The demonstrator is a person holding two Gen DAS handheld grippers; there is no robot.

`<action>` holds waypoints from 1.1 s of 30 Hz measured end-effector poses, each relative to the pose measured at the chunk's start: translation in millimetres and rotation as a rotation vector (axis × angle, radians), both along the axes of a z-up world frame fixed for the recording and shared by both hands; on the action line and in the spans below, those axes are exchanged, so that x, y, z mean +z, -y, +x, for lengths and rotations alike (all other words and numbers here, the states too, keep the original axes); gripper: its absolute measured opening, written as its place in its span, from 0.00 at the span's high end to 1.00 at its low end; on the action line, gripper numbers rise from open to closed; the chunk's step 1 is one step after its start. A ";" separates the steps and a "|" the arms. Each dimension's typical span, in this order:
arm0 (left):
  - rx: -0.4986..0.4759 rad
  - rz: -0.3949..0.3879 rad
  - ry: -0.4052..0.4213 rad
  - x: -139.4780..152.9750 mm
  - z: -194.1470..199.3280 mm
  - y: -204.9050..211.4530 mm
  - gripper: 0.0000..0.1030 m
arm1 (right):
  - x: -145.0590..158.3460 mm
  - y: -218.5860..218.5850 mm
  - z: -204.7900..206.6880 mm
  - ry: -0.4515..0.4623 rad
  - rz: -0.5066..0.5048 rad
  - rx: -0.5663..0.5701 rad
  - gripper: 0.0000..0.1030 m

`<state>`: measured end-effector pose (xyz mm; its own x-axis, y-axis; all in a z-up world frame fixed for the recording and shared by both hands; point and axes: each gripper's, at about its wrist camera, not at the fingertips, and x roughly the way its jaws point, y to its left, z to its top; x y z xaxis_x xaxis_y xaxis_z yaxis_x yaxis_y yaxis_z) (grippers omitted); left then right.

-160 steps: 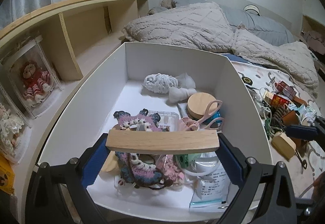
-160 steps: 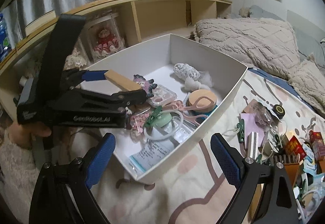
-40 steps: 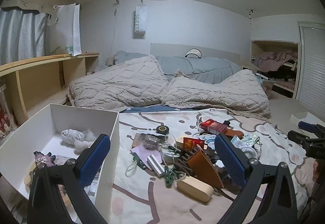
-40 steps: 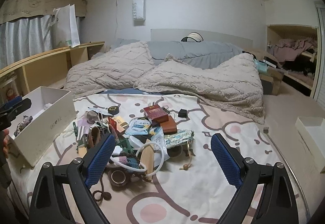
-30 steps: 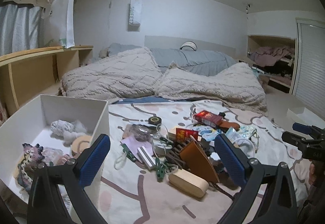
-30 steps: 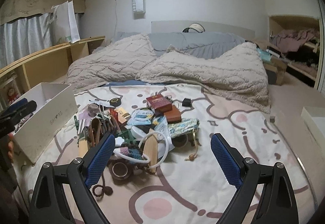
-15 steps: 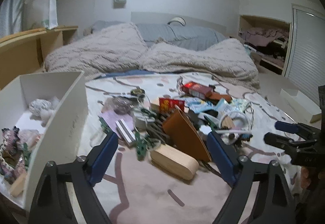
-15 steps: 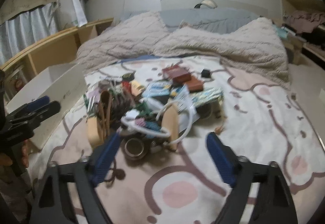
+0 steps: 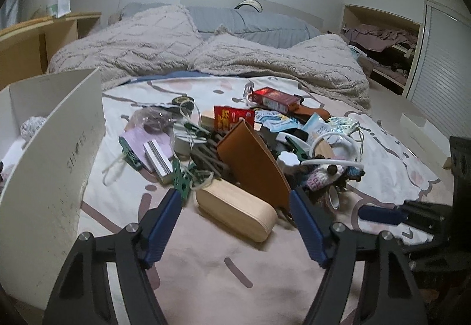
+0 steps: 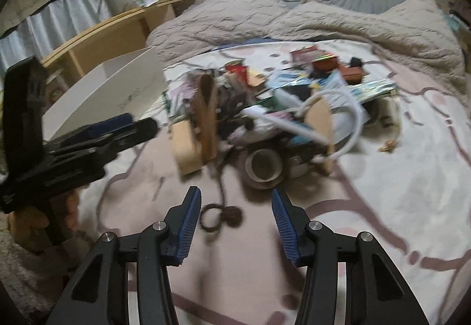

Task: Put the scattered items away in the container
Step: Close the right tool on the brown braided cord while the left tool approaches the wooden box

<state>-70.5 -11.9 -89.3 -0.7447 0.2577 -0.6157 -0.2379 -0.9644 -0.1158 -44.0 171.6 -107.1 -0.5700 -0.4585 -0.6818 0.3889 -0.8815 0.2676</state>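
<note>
Across the far half of the bed lies a rumpled, tufted beige blanket, soft and ridged; the near half is a smooth pale sheet printed with pink curving lines, and much of it lies bare in front of both grippers. At the left edge stands the white container, a rigid, straight-walled cardboard box with faint lettering on its near side; a knitted white ball rests inside, and a strip of open sheet separates the box from the clutter. The scattered items form one tangled heap at the middle of the sheet, right of the box. Among them a stiff brown leather case leans tilted, its curved edge touching a rounded pale wooden case that lies nearest the left gripper. Behind sit a glossy red carton, green plastic clips, and a looped white tube. In the blurred right wrist view a roll of tape lies at the heap's near edge, and a dark hair tie lies apart on bare sheet just ahead of the right gripper. Both sets of jaws are spread apart and hold nothing, the left pair wider, framing the wooden case.
</note>
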 end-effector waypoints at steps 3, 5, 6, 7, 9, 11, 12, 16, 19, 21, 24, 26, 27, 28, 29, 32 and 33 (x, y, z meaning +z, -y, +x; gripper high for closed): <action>-0.006 0.003 0.014 -3.3 -0.9 -1.2 0.27 | -4.7 11.4 0.6 0.017 0.005 0.027 0.51; -0.010 0.005 0.020 -4.8 -0.9 -2.1 0.27 | -11.1 18.5 0.5 0.032 0.027 0.038 0.51; -0.013 0.006 0.022 -5.7 -0.9 -2.6 0.27 | -14.9 20.3 0.1 0.040 0.037 0.037 0.51; -0.016 0.008 0.026 -6.5 -1.3 -2.9 0.27 | -20.1 21.6 -1.1 0.057 0.048 0.034 0.54; -0.021 0.013 0.033 -8.3 -2.1 -3.8 0.28 | -28.1 21.8 -3.8 0.086 0.060 0.016 0.69; -0.031 0.017 0.047 -11.0 -3.4 -5.7 0.37 | -30.1 18.1 -3.7 0.087 0.055 0.000 0.79; -0.035 0.020 0.058 -13.1 -4.3 -6.8 0.39 | -29.8 15.1 -4.7 0.091 0.046 -0.007 0.82; -0.052 0.037 0.089 -19.1 -5.2 -11.5 0.39 | -28.7 7.2 -2.6 0.100 0.034 -0.029 0.84; -0.060 0.032 0.098 -21.6 -4.8 -15.8 0.39 | -28.8 4.2 4.8 0.101 0.055 -0.021 0.84; -0.062 0.027 0.104 -23.0 -5.1 -18.2 0.39 | -28.9 1.9 10.6 0.099 0.079 -0.016 0.84; -0.056 0.012 0.114 -26.2 -6.6 -20.3 0.39 | -28.8 -5.3 19.4 0.097 0.098 -0.024 0.84; -0.047 -0.014 0.116 -28.6 -7.7 -23.2 0.39 | -27.0 -11.8 23.5 0.094 0.107 -0.038 0.84; -0.041 -0.023 0.117 -30.0 -8.3 -24.1 0.39 | -25.7 -16.4 25.7 0.092 0.111 -0.050 0.84; -0.034 -0.031 0.120 -31.1 -9.2 -24.4 0.39 | -24.7 -20.8 27.1 0.093 0.114 -0.063 0.84; -0.028 -0.038 0.122 -32.2 -10.2 -25.1 0.39 | -23.4 -26.9 28.3 0.093 0.116 -0.085 0.84; -0.016 -0.057 0.130 -35.6 -13.1 -27.7 0.39 | -18.3 -49.2 30.6 0.090 0.085 -0.156 0.84; -0.015 -0.061 0.132 -36.7 -13.8 -29.1 0.39 | -16.1 -57.0 31.7 0.088 0.070 -0.182 0.84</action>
